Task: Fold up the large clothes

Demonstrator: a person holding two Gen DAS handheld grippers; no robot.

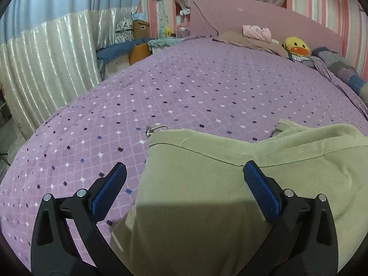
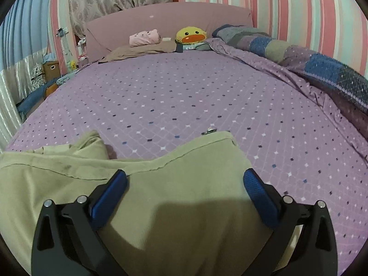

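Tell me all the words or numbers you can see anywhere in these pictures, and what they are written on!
No text can be read in either view.
The dark item under the duck plush shows pale marks, too blurred to read.
The cardboard box near the curtain has a pale patch; no letters can be made out.
The olive-green garment, the purple bedspread and the pink folded cloth carry no words, only patterns.
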